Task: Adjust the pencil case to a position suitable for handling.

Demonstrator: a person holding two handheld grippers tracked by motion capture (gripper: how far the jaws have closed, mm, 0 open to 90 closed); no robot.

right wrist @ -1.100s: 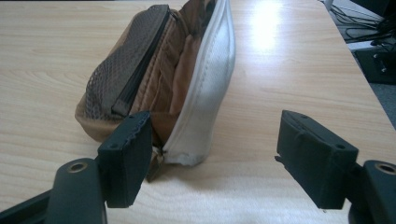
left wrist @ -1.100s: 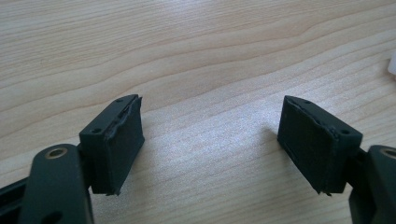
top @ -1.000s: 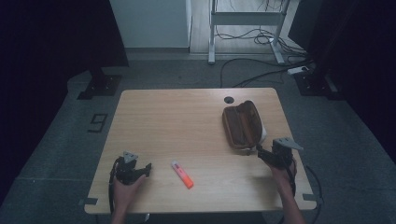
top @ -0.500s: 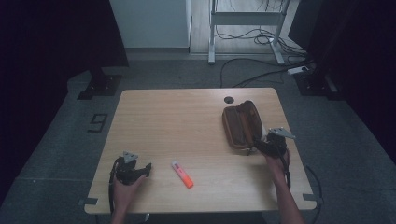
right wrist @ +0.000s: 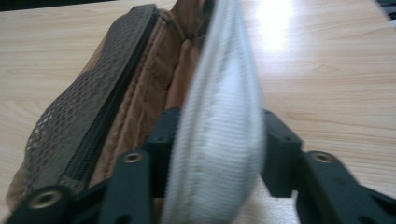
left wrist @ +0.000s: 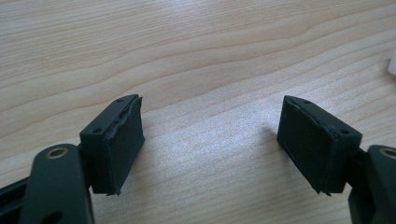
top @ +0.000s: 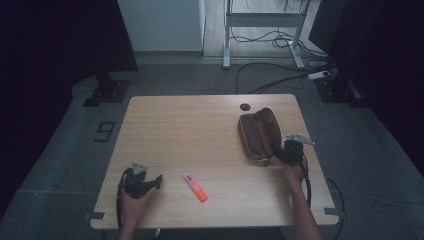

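Since the earlier frames the right claw (top: 280,156) had slid in from the desk's right edge to the near end of the brown pencil case (top: 258,134), and its jaws had just been closing. In the right gripper view they stood clamped on the case's pale fabric side flap (right wrist: 219,121), with the mesh pocket and zipper (right wrist: 88,112) lying to their left. The case lay open on the right half of the desk (top: 200,120), well apart from the orange highlighter (top: 195,186) near the front edge. The left claw (left wrist: 210,140) rested low over bare wood at the near left, its jaws apart and holding nothing. The grip looked to catch only one thin, floppy layer, so a lift could let the fabric slip free, or drag the whole case sideways off the right edge.
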